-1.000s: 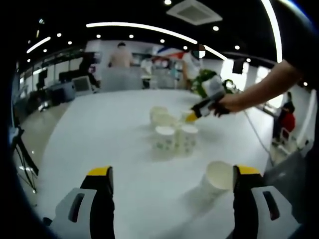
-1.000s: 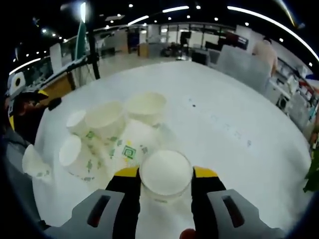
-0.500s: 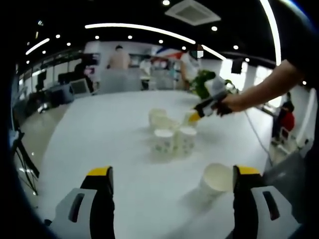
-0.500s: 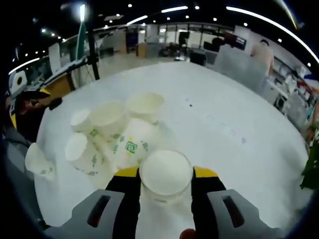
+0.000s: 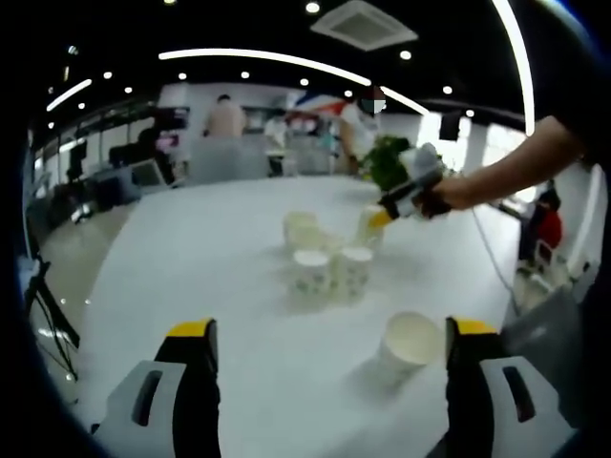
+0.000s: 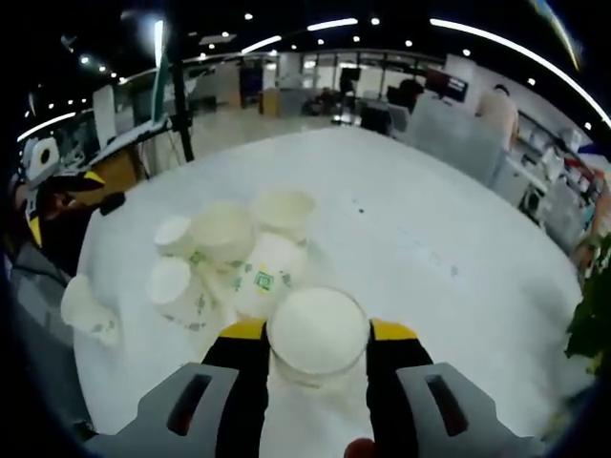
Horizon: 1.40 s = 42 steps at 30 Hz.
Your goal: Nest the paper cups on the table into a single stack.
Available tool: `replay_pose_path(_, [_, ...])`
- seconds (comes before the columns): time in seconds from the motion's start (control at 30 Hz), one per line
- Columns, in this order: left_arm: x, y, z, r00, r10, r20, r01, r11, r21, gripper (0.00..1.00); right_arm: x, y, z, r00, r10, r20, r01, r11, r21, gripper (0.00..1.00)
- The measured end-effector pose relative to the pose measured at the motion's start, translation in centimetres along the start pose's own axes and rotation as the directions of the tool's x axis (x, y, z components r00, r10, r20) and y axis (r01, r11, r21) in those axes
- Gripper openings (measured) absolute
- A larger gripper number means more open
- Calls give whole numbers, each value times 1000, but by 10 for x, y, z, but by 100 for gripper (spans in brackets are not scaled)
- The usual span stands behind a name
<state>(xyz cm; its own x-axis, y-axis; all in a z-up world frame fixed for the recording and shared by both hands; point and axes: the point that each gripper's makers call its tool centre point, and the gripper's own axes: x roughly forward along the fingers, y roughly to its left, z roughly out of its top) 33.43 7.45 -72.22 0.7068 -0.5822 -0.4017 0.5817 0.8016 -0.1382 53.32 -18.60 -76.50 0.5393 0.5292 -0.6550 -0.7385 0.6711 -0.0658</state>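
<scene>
Jaws of the right gripper (image 6: 318, 336) clamp a paper cup (image 6: 318, 333), held above the white table (image 6: 458, 248) just beside a cluster of cups (image 6: 229, 262). The left gripper (image 5: 328, 336) hangs wide with nothing between its jaws, a lone cup (image 5: 407, 345) standing near its right jaw.

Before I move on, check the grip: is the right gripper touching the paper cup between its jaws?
Touching. In the right gripper view the right gripper has both yellow-tipped jaws pressed against opposite sides of the paper cup, with no gap on either side.
</scene>
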Motion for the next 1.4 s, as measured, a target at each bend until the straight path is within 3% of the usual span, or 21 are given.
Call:
replay_pose_path(0.73, [-4,-6,6,1000,-22,7,22,999,29,99,-44,28,41,995,10,95,-6,999,-42,36])
replay_pose_path(0.97, [-5,-12,7,999,-35,4,35,999,38,99,-64,45,60,986,30,167,-28,999,-16,36])
replay_pose_path(1.4, [-7,-23,9,998,-61,6,61,997,54,98,-91,78,69,978,53,204,-46,998,-39,36])
